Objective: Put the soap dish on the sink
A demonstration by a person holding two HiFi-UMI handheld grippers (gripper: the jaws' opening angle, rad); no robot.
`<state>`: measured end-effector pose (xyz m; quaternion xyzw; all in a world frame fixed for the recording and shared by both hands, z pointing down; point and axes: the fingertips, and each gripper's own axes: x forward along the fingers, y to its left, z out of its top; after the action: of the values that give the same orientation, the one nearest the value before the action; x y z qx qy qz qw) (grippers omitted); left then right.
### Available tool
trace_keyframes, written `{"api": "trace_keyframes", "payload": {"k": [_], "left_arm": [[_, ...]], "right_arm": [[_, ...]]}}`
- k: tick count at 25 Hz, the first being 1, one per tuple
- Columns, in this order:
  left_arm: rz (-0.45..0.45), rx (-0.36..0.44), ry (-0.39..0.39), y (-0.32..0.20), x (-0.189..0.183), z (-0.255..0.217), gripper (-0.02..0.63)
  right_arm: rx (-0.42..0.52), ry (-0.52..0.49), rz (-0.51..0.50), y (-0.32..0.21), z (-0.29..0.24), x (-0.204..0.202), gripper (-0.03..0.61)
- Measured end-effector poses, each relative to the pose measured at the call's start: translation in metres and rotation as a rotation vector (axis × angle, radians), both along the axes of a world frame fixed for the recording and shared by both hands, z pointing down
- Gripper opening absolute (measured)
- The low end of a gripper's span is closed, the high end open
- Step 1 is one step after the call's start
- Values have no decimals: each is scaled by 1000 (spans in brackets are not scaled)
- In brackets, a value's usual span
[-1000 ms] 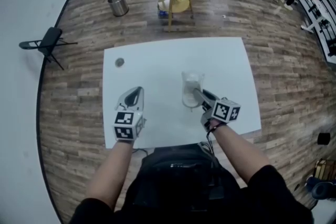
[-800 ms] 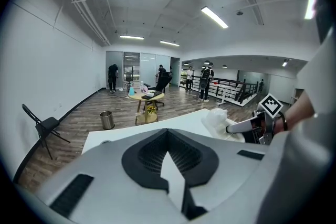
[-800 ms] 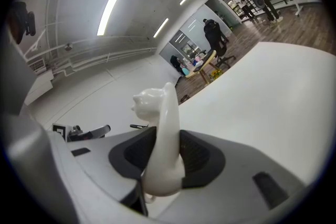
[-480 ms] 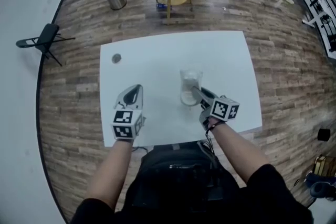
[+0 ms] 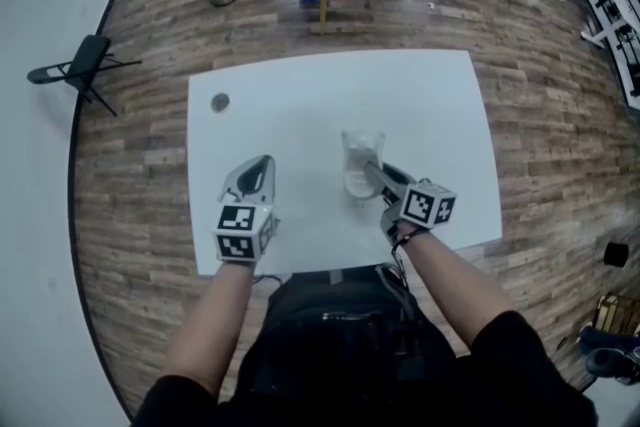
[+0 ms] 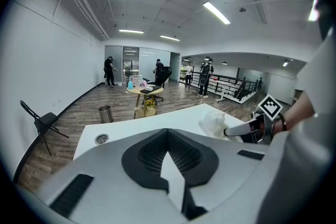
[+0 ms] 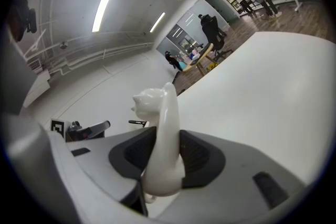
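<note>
Biggest thing here is the white table [image 5: 440,105], and nothing on it is looking like a proper sink to me. There's only a small round drain-like fitting [image 5: 220,102] sitting well away from both sets of fingers, toward the far left corner. So my first worry is the dish ending up somewhere that isn't the target.

Second worry is the grip itself. The right gripper [image 5: 378,179] is clamping the white soap dish [image 7: 165,134] by a thin, glossy edge. The dish is standing up edge-on between the pads [image 7: 202,157], and most of it is sticking out past the fingertips. I'm guessing smooth ceramic pinched that narrowly could pivot or slide out if the hand tilts or moves fast, and then it's hitting a hard tabletop.

The jaws are closed down to just the thickness of that edge. I can't tell whether the dish is touching the table or hanging just above it.

The left gripper [image 5: 254,177] is sitting low over the near left part of the table with its fingers pressed together on nothing. The dish is well off to its right.
</note>
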<state>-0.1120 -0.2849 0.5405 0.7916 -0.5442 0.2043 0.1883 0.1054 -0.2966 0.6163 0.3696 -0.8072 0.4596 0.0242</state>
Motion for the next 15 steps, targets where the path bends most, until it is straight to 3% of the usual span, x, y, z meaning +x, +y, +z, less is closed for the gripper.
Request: {"api": "trace_keyframes", "payload": {"k": [15], "left_arm": [[8, -48, 6, 2, 4, 22, -11]], "right_arm": [[-53, 4, 7, 4, 25, 2, 144]]}}
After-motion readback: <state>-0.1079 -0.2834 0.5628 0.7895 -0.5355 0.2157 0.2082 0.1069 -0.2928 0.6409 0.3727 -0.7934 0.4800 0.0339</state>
